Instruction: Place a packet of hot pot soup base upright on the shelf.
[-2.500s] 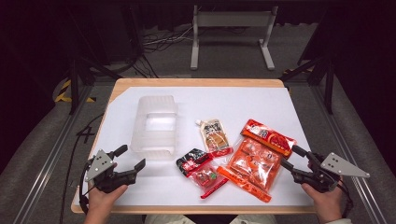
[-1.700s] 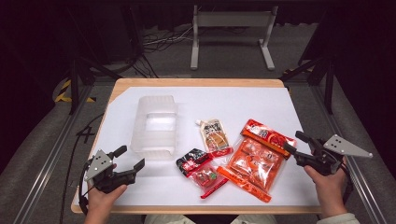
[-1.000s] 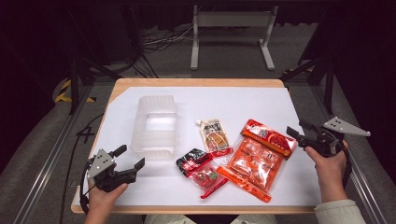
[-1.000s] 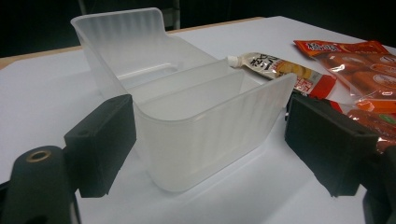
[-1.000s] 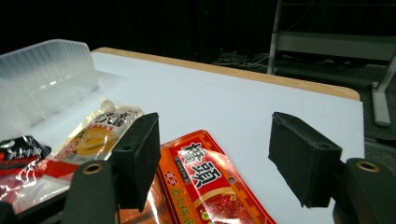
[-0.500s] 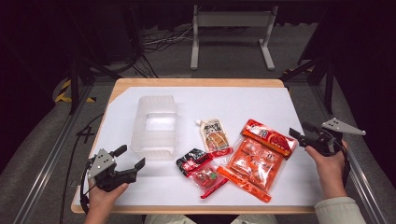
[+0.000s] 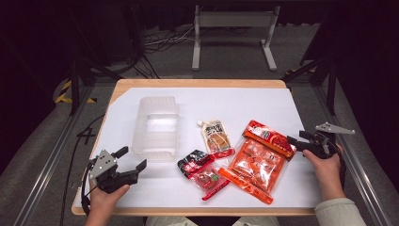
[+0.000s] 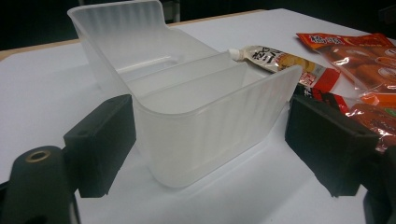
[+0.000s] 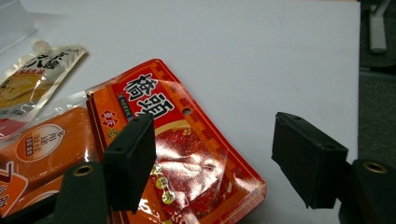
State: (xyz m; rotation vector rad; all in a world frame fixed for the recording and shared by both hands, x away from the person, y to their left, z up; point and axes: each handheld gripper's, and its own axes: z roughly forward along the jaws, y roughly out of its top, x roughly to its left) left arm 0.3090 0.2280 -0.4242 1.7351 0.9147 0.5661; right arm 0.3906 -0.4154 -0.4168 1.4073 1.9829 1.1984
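Two empty grippers, left (image 7: pixel 133 162) and right (image 7: pixel 295 142), jaws wide, over white table (image 7: pixel 235 101), dark room.

The container (image 7: pixel 157 125) sits left of the packets (image 7: pixel 256 157) (spouted pouch (image 7: pixel 215 136) between) on the table (image 7: pixel 282 101).

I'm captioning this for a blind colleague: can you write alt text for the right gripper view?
The right gripper, its two black jaws open and empty, hovers over the corner of a glossy red snack packet lying on the white table. To the left lie an orange packet and a beige spouted pouch.
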